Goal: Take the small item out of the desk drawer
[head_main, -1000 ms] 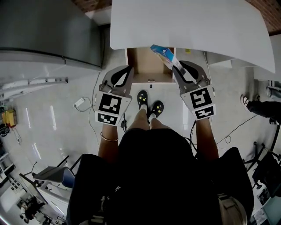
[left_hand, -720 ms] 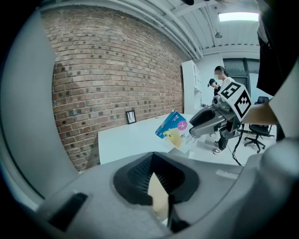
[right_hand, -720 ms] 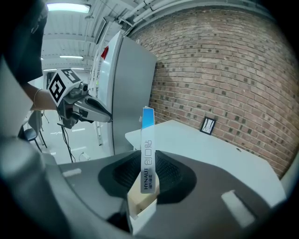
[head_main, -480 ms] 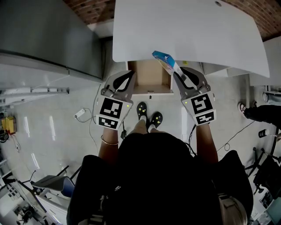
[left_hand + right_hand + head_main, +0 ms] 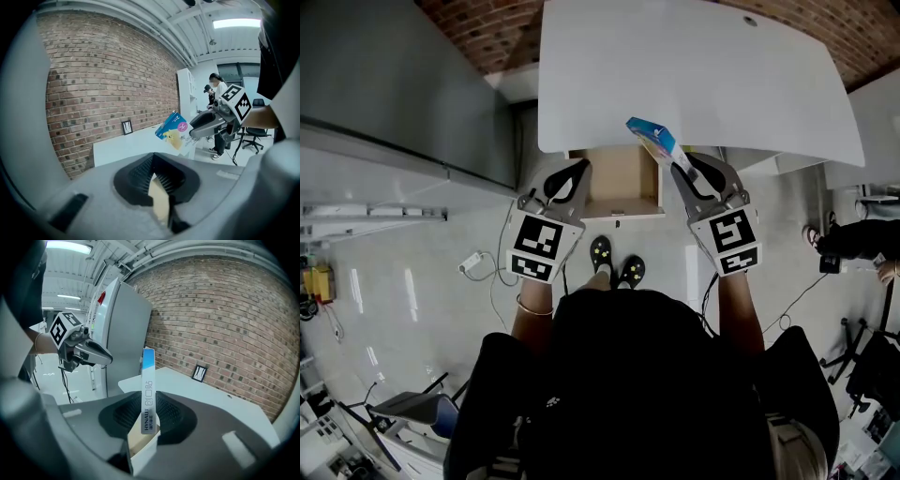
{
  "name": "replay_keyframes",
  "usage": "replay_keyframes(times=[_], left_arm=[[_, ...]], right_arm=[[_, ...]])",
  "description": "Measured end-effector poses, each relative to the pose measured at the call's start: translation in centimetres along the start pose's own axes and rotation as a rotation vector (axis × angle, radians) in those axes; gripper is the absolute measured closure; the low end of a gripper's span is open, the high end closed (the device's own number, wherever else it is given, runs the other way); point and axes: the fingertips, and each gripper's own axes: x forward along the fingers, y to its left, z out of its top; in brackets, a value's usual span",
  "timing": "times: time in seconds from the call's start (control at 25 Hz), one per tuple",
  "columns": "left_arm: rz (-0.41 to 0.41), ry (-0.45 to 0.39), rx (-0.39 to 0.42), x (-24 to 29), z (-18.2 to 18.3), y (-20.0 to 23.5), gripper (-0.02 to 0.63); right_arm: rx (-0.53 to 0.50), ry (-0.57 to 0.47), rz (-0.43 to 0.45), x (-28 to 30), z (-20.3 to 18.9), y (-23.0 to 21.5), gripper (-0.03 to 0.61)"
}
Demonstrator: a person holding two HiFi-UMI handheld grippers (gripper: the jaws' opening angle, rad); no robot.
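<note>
Box (image 5: 654,138), upper centre, is sitting pinched low in your right gripper (image 5: 686,167); jolting could be twisting it loose. Your left gripper (image 5: 575,171) is hanging shut, empty.

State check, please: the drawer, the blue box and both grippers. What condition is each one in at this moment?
drawer: pulled open under the desk; the part that shows holds nothing.
blue box: out of the drawer, in the air, gripped by its lower end.
right gripper: jaws closed on the blue box.
left gripper: jaws together, nothing between them.
</note>
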Motion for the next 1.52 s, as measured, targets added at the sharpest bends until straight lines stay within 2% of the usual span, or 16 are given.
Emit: replay_keyframes(times=[0.84, 1.52], left_arm=[[-0.04, -0.089, 0.052, 1.0, 5.1, -0.6, 0.615], [-0.043, -0.093, 0.049, 0.3, 5.3, -0.5, 0.615]], right_arm=[[-0.018, -0.082, -0.058, -3.2, 3.6, -1.9, 0.472], [-0.021, -0.088, -0.065, -3.9, 4.6, -1.5, 0.472]])
